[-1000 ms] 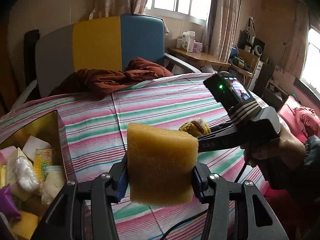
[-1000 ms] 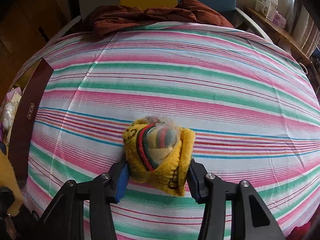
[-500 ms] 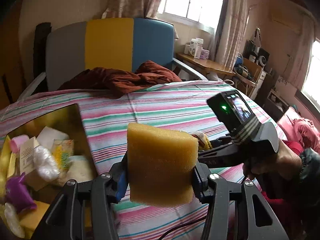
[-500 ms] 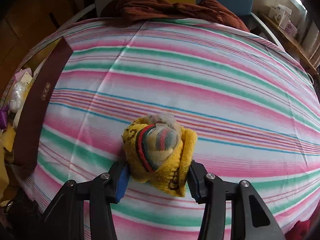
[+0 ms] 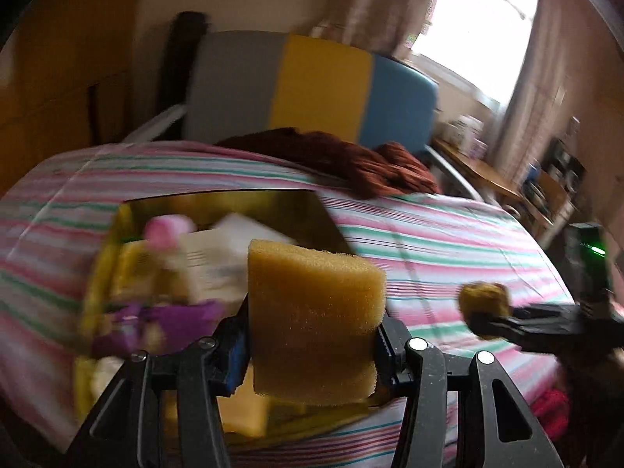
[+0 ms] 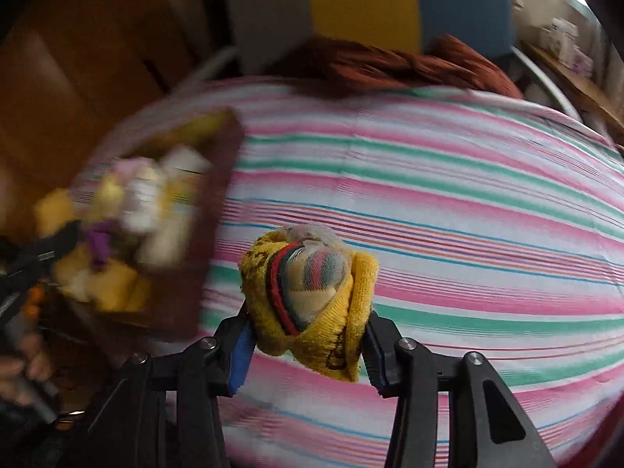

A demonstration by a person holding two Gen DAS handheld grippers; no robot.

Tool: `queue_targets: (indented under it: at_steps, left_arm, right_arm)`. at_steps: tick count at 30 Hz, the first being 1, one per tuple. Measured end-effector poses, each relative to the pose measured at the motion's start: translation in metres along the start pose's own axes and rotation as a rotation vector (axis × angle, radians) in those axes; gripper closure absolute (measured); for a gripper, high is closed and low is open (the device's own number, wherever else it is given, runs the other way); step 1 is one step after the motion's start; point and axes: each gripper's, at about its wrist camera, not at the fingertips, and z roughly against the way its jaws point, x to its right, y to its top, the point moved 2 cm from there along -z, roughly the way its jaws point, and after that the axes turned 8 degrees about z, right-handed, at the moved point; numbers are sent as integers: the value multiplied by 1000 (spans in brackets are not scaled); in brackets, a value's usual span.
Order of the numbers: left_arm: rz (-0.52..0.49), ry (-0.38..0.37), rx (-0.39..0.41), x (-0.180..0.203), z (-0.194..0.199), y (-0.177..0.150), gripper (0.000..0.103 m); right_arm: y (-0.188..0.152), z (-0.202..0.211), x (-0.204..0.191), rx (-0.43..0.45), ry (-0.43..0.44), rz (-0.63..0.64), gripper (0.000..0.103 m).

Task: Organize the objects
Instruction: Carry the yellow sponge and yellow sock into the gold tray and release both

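Gripping a yellow sponge block point(image 5: 314, 323) from both sides, your left gripper point(image 5: 312, 345) holds it in the air over the near edge of the open box point(image 5: 323, 218) of blurred items. Your right gripper point(image 6: 306, 345) is clamped on a rolled yellow sock bundle point(image 6: 308, 296), raised above the striped bedspread point(image 6: 448, 202), just right of that box.

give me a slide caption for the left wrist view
Left gripper clamps a yellow sponge above the open box.
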Motion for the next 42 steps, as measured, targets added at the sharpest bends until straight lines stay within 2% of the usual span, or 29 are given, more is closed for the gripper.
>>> queue_targets:
  at_steps: [5,9,13,19,26,31,33,34,42]
  left_arm:
    - [120,69,0,-59,7,7,50]
    - [204,85,-1,-96,14,14,50]
    - [252,87,16,-116,23,21,50]
    - [227,5,-13,-97,16,26,50]
    - [186,-74,-93,-55,-20,23,46]
    - [178,-44,-106,-53,-29,19,39]
    - [197,-19,-100,-60,-27,19,28]
    - [199,-11,-96,-63,-25,19,26]
    - [271,-11,-29,-88,-8,25,27]
  right_arm:
    - [14,-4,-66,59,118,99,55]
    - [21,-18,-104,48,157,162,55]
    - [22,-36,-120,25,160,172,52]
    - [14,-54,-126,-33,127,164,48]
    - [8,-52,-117,-32,117,138,47]
    - [5,-47,-118,-17,97,144,47]
    - [4,-47,-118,-13,98,139,47]
    - [3,-45,-118,-8,98,139,47]
    - [5,-46,-130,13,97,158,47]
